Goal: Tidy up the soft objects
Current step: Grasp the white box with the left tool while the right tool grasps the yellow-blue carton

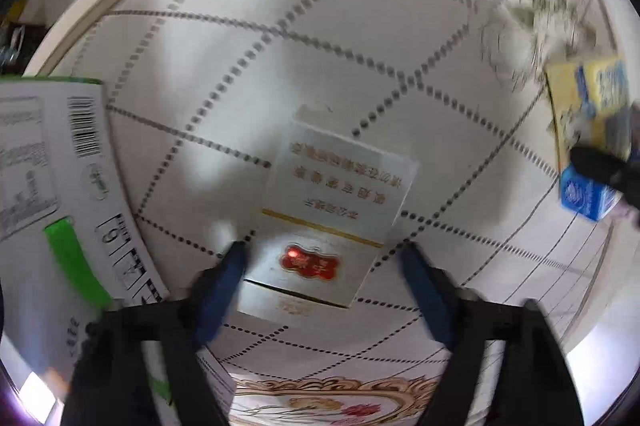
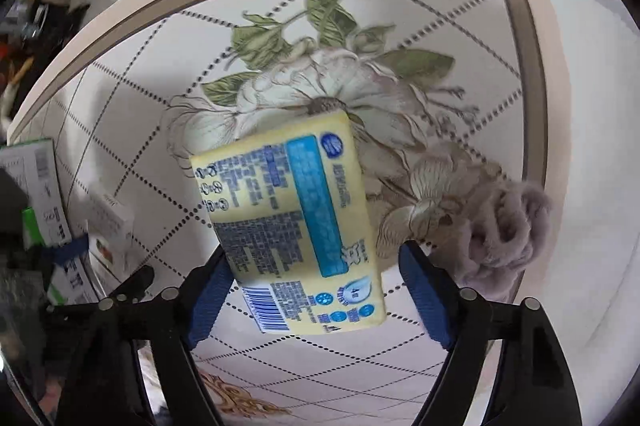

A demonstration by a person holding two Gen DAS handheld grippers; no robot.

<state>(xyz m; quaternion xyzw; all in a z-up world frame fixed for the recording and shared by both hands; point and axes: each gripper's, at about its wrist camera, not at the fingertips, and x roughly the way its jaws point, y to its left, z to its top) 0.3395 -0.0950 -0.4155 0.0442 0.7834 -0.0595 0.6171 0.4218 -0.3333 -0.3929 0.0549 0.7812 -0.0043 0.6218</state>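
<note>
The yellow tissue pack (image 2: 296, 234) lies between the right gripper's (image 2: 316, 258) spread jaws.

One yellow tissue pack (image 2: 296, 238) is counted between the blue pads of the right hand-held gripper (image 2: 316, 258); the same pack (image 1: 592, 117) is seen at the edge of the left wrist view. One fluffy grey cloth (image 2: 500, 230) is counted beside it on the bench (image 2: 120, 113). One white cigarette pack (image 1: 332, 214) is counted between the pads of the left hand-held gripper (image 1: 324, 258). One white-and-green carton (image 1: 52, 177) with a barcode is counted to the left. One large flower print (image 2: 320, 89) is made out on the bench top. Two hand-held grippers are counted in all, each with two blue pads. Other small boxes at the far left of the right wrist view are too blurred to be counted.
</note>
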